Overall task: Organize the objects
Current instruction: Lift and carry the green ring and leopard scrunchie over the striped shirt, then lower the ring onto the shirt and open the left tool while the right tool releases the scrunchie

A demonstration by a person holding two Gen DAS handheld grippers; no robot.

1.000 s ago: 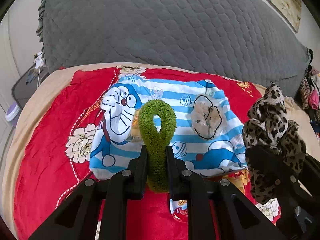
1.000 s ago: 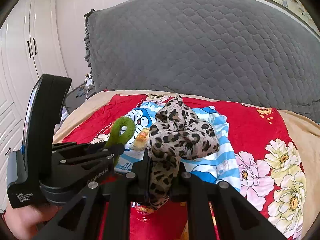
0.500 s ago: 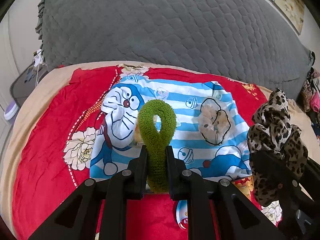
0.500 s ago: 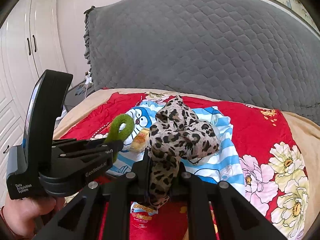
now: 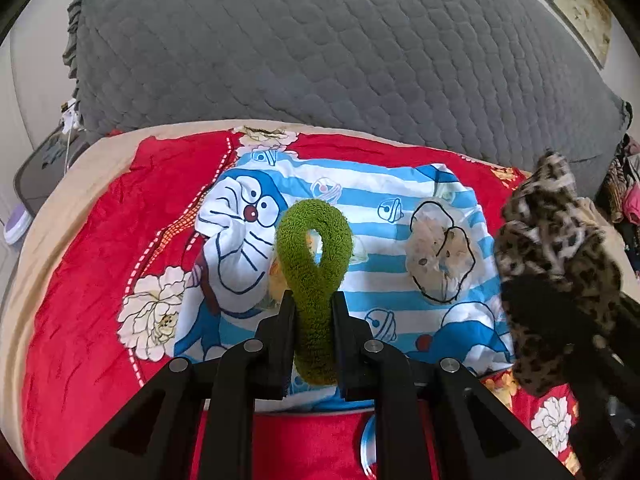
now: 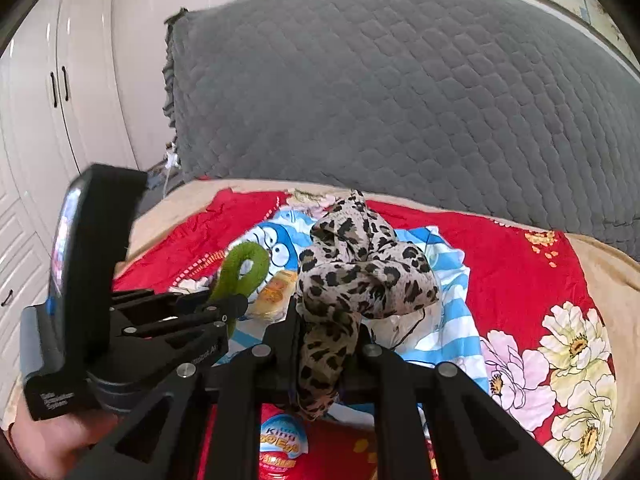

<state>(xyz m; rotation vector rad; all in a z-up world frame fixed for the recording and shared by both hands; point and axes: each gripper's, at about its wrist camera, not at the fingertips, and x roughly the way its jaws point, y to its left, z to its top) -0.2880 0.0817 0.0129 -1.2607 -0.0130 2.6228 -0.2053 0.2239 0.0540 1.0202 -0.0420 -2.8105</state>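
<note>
My left gripper (image 5: 313,304) is shut on a fuzzy green scrunchie (image 5: 314,256), whose loop stands up above the jaws. My right gripper (image 6: 329,322) is shut on a leopard-print scrunchie (image 6: 360,276), which bulges above its jaws and shows at the right edge of the left wrist view as the leopard-print scrunchie (image 5: 556,248). Both hang over a blue-and-white striped cartoon cloth (image 5: 360,200) spread on a red floral blanket (image 5: 100,280). A pale sheer scrunchie (image 5: 440,256) lies on that cloth. The left gripper (image 6: 230,308) and the green scrunchie (image 6: 244,268) appear at the left of the right wrist view.
A small yellow packet (image 6: 274,292) lies on the cloth between the grippers. A round egg-shaped toy pack (image 6: 280,444) rests on the blanket beneath the right gripper. A grey quilted headboard cover (image 5: 320,48) rises behind. A hand (image 6: 52,444) holds the left gripper; white wardrobes (image 6: 40,100) stand left.
Both grippers have moved forward and slightly down over the cartoon cloth, each still holding its scrunchie. The cloth and the pale scrunchie look nearer and lower in both views.
</note>
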